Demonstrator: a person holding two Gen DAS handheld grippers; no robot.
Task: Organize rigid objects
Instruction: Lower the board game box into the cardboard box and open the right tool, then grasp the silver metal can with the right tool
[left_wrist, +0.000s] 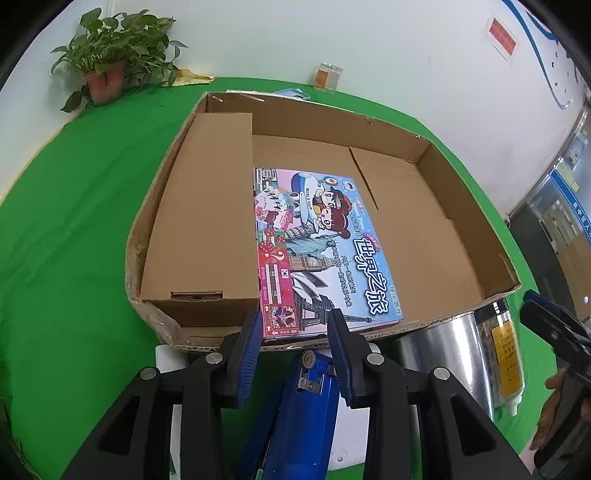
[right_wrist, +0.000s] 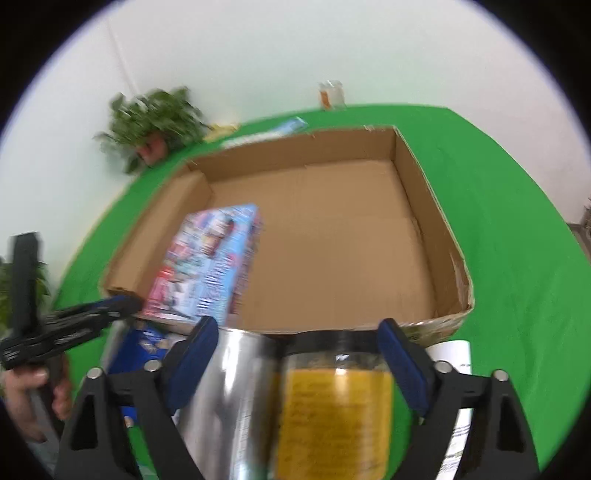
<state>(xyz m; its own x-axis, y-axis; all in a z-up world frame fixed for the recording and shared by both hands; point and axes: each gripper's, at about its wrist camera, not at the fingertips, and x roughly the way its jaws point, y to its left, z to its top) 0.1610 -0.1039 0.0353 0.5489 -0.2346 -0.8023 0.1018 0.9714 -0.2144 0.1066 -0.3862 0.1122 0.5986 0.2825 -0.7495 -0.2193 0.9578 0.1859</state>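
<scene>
As both tools are pointed steeply down at the near edge of the table, the nearest items are covered first. The left gripper (left_wrist: 291, 321) is set narrow: a slim gap is seen between its blue pads, and nothing is clamped in it. Its tips are stationed at the near end of the board game box (left_wrist: 325, 240), a position judged suitable for nudging that box square (contact cannot be confirmed). A blue object (left_wrist: 295, 406) of undetermined kind lies beneath the tool.

The right gripper (right_wrist: 295, 332) is spread wide about a clear jar (right_wrist: 332, 406) with a yellow label. A steel canister (right_wrist: 229, 387) stands just beside the jar, and both are outside the carton tray (left_wrist: 476, 236) on the green cloth (left_wrist: 74, 221). The wide setting is judged to be preparation for taking the jar; no pad pressure can be made out in the blur.

Inside the tray, the game box is laid flat against a plain brown box (left_wrist: 199, 206) along the left wall, so that the right half is left for further items.

The printed lid is rendered sharply in the left view only. The hand (right_wrist: 33, 391) on the left tool is shown only in the right view. Farthest off, a potted plant (left_wrist: 110, 55) and a small glass jar (left_wrist: 327, 75) stand by the wall.
</scene>
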